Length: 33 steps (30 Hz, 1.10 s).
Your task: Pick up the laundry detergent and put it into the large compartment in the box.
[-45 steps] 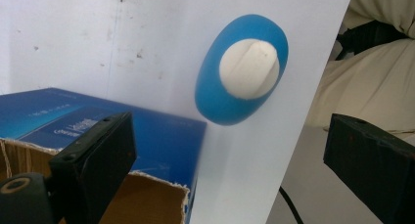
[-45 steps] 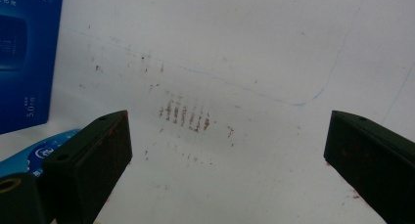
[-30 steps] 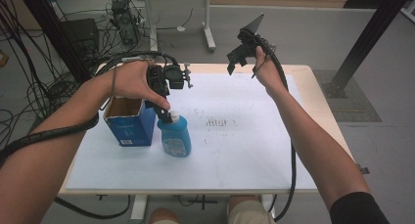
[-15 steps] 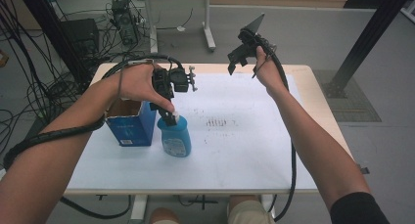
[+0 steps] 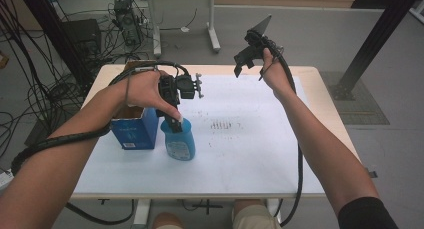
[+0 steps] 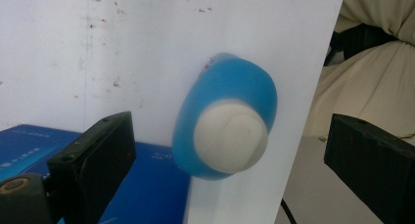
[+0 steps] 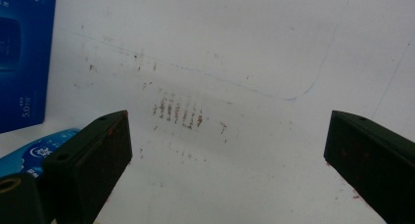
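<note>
I hold my left hand-held gripper [image 5: 176, 116] right above the blue bottle [image 5: 179, 139], pointing down at it. In the left gripper view its two black jaws stand wide apart with the bottle's white cap [image 6: 231, 135] between them, nearer the left jaw and touching neither, so the jaws grip nothing.

The bottle stands upright on the white surface [image 5: 250, 154], towards its left side, just beside an open blue carton [image 5: 132, 131]. I cannot tell whether bottle and carton touch. In the left gripper view the bottle's blue shoulder [image 6: 235, 84] bulges out around the cap, and the carton [image 6: 151, 185] lies below it in the picture.

My right hand-held gripper [image 5: 245, 56] is raised at the far edge of the surface, well apart from the bottle, tilted down towards the middle. In the right gripper view its jaws are spread just as wide and hold nothing; between them lies bare white surface with a patch of small reddish-brown marks [image 7: 178, 111] and a thin blue pen line [image 7: 303, 94]. At the left of that view sit the carton's side [image 7: 24, 53] and part of the bottle's label [image 7: 41, 148].
</note>
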Available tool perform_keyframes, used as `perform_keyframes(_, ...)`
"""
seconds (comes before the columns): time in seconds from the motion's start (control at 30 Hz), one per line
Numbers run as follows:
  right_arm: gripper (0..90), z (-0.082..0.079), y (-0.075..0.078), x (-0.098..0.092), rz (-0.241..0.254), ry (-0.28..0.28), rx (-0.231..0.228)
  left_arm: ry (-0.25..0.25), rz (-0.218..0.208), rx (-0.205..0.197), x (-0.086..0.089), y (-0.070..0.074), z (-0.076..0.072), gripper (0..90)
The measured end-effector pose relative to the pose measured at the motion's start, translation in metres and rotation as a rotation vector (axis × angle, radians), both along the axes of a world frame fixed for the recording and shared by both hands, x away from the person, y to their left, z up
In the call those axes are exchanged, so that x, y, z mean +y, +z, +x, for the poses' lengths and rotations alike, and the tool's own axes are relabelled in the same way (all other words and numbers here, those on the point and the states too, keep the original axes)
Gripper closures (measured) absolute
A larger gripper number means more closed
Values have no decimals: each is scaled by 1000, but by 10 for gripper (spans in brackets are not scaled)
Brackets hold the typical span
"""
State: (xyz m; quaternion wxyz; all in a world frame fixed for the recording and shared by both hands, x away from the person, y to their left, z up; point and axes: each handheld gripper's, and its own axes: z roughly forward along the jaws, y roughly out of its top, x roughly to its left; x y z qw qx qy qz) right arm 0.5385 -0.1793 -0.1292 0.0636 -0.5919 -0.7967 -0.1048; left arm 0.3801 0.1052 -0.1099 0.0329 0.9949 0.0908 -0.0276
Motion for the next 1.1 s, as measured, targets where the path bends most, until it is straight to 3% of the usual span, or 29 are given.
perform_keyframes(0.5,38,0,-5,-3,4,-7,5,-2,16,3,-3,-16,-2,51)
perform_keyframes(0.77,38,0,-7,-3,2,-5,9,-13,30,-34,-6,-22,-9,50)
perform_keyframes(1.1,38,0,-8,-5,1,-12,12,-20,41,-34,-6,-28,-11,52)
